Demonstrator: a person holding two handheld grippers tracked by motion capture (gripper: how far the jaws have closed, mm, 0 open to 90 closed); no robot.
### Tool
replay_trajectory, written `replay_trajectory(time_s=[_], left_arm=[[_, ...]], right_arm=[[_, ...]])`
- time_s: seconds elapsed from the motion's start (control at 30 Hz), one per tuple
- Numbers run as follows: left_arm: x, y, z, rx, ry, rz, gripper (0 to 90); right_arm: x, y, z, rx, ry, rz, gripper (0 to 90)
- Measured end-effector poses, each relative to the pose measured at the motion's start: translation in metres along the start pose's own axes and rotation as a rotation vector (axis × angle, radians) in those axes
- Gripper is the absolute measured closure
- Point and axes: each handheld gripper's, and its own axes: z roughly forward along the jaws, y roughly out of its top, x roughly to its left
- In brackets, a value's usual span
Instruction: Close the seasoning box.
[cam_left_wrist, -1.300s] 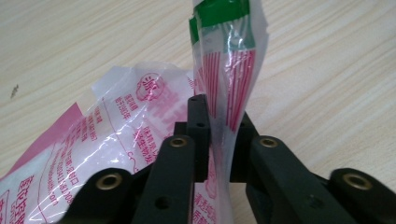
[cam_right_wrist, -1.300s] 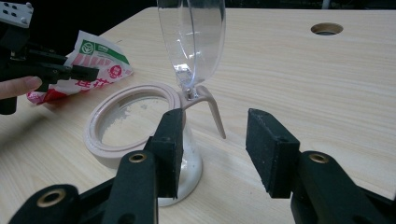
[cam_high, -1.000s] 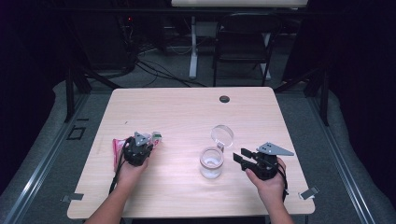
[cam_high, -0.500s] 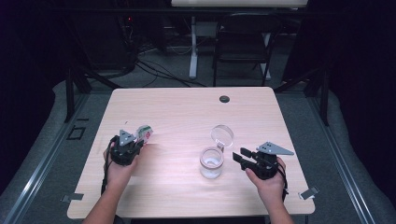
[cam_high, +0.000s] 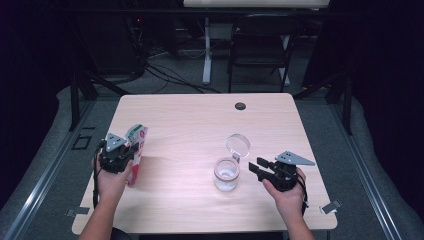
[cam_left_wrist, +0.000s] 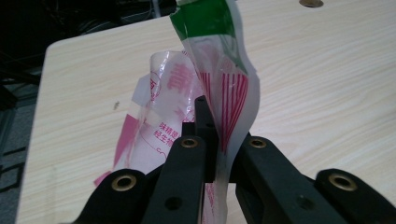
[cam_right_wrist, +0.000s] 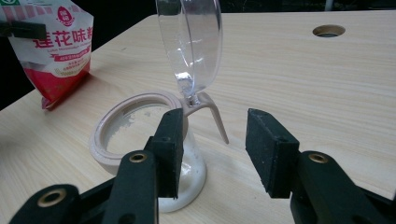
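A red, white and green plastic pouch (cam_high: 136, 152) stands upright at the table's left side, its bottom edge touching the wood. My left gripper (cam_high: 121, 154) is shut on the pouch (cam_left_wrist: 219, 88); in the left gripper view the film passes between the closed jaws. Right of centre stands a clear glass jar (cam_high: 226, 174) with white powder in its bottom and its hinged lid (cam_high: 237, 145) flipped up. My right gripper (cam_high: 255, 168) is open, just right of the jar (cam_right_wrist: 140, 140), with nothing between its pads. The pouch (cam_right_wrist: 51, 46) also shows in the right gripper view.
A round cable hole (cam_high: 240, 106) sits near the table's far edge. A chair (cam_high: 260, 45) and cables lie on the floor beyond the table (cam_high: 200, 125).
My left hand has risen and drawn back toward the left front, tipping the pouch from lying flat to standing upright. The right hand and jar have stayed put.
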Motion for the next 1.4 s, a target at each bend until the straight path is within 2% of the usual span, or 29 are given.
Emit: replay_trajectory(time_s=[0.1, 0.2, 0.3, 0.47, 0.63, 0.73, 0.83, 0.9, 0.97, 1.17, 1.4], left_arm=[[0.006, 0.005, -0.003, 0.005, 0.006, -0.001, 90.0], [0.011, 0.011, -0.007, 0.015, 0.025, 0.025, 90.0], [0.017, 0.018, -0.011, 0.013, 0.042, 0.034, 90.0], [0.03, 0.029, -0.014, 0.015, 0.053, 0.03, 90.0], [0.041, 0.039, -0.015, 0.001, 0.045, 0.0, 90.0], [0.044, 0.05, -0.015, 0.004, 0.031, 0.015, 90.0], [0.04, 0.06, -0.017, -0.003, 0.03, 0.04, 90.0], [0.037, 0.065, -0.019, 0.001, 0.009, 0.048, 90.0], [0.033, 0.068, -0.02, 0.002, 0.007, 0.066, 90.0], [0.013, 0.074, -0.022, -0.001, -0.048, 0.116, 90.0], [-0.018, 0.078, -0.016, 0.0, -0.147, 0.18, 90.0]], right_arm=[[-0.002, 0.001, -0.001, -0.003, 0.002, 0.006, 56.8], [-0.002, 0.001, -0.001, -0.004, -0.001, 0.01, 56.7], [-0.002, 0.001, 0.0, 0.0, 0.0, 0.007, 56.8], [-0.002, 0.001, 0.0, -0.004, 0.004, 0.008, 56.7], [-0.003, 0.001, 0.0, -0.003, -0.004, 0.011, 56.6], [-0.004, 0.0, 0.0, -0.005, -0.008, 0.014, 56.7], [-0.005, 0.001, -0.001, -0.007, -0.008, 0.017, 56.6], [-0.005, 0.001, -0.001, -0.01, -0.006, 0.016, 56.6], [-0.005, 0.001, -0.001, -0.011, -0.007, 0.019, 56.6], [-0.005, 0.001, -0.002, -0.016, -0.005, 0.021, 56.8], [-0.005, 0.001, -0.002, -0.016, -0.007, 0.024, 57.8]])
